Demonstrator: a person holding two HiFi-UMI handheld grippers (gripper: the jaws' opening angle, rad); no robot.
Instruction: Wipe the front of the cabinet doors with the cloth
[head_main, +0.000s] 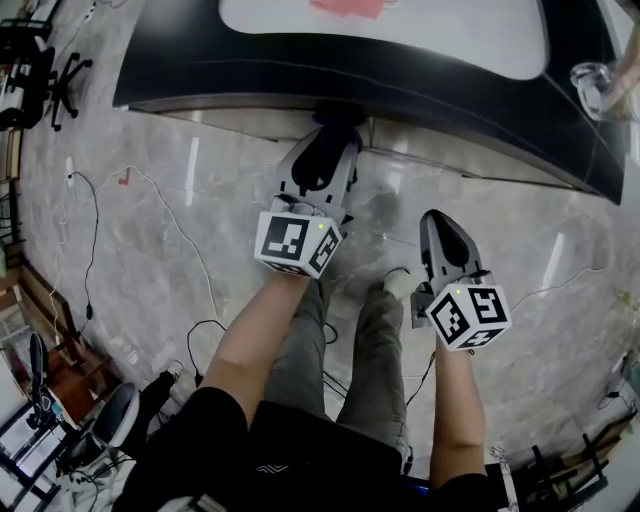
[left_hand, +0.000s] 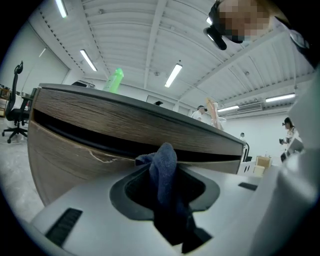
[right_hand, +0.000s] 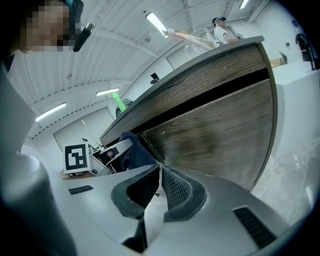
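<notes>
**Left gripper (left_hand: 165, 172) clamping the cloth (left_hand: 162, 157) at the cabinet door (left_hand: 75, 155)**

In the head view, the person is standing on a grey stone floor (head_main: 180, 200) strewn with cables and is reaching forward with the left gripper, whose tips are lying at the base of the cabinet, under its dark overhanging top. A dark bunch is showing at the tips. The right gripper (head_main: 437, 225) is hanging lower and to the side, pointing at the floor, apart from the cabinet.

In the left gripper view, the jaws are closing tight on a dark blue cloth, which is bunching up above them and trailing down between them. The wood-grain door is filling the view just ahead; whether the cloth is actually touching it I cannot tell. A green bottle (left_hand: 114, 81) is standing on the top.

In the right gripper view, the jaws are sitting together with nothing between them, and the door front is stretching off to the right. The cloth is showing at the left gripper's tip, right at the wood.

The cloth is looking soft, light and limp, so it will likely be folding and slipping under pressure. Gripping it mid-bunch with a good wad left proud of the tips should be giving the door a padded face, not bare jaw.
</notes>
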